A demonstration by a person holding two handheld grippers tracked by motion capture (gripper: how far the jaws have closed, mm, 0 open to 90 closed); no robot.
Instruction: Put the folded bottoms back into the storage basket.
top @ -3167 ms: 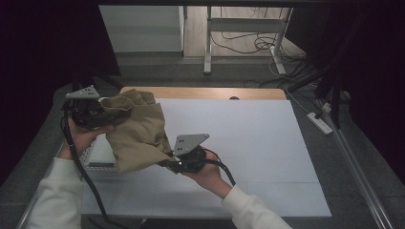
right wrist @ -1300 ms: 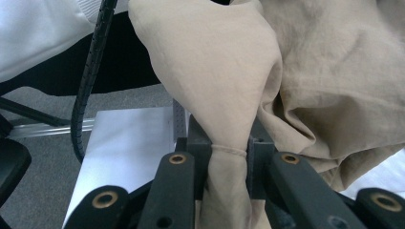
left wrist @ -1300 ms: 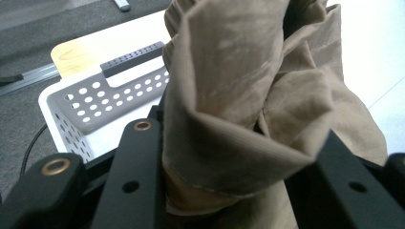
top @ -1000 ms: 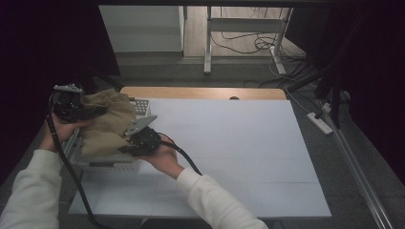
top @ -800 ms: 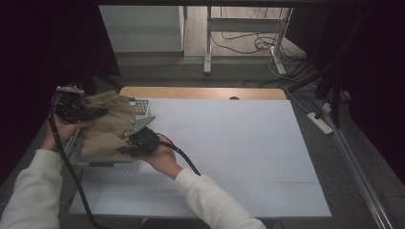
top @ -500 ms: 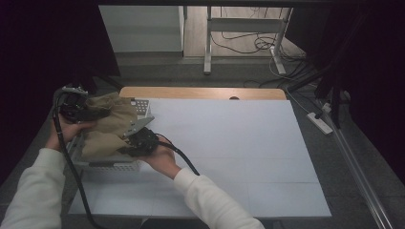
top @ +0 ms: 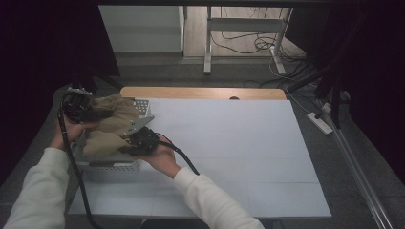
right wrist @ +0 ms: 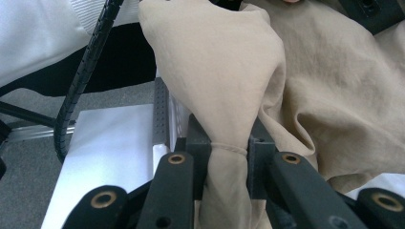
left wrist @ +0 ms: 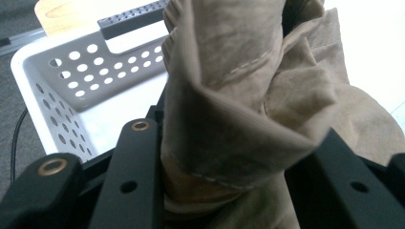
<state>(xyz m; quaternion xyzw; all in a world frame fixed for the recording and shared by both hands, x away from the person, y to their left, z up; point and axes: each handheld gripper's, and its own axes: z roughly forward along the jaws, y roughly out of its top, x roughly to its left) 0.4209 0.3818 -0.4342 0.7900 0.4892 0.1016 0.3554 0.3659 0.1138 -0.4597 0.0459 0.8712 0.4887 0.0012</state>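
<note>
Both forearms reach in over the table's left edge; the left gripper [top: 79, 106] and right gripper [top: 141, 140] each clamp a bunched fold of the crumpled tan cloth garment [top: 109, 130], which hangs over the white perforated plastic basket [left wrist: 57, 90].

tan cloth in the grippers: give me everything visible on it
The tan cloth is a soft, matte woven garment or fabric piece, khaki-beige, crumpled, with stitched seams and a hemmed edge in the left gripper view. It hangs bunched over the white perforated basket at the table's left edge. The left gripper clamps a thick fold at its far end; the right gripper pinches a narrow gathered twist at its near end. Whether its underside rests in the basket cannot be told.
</note>
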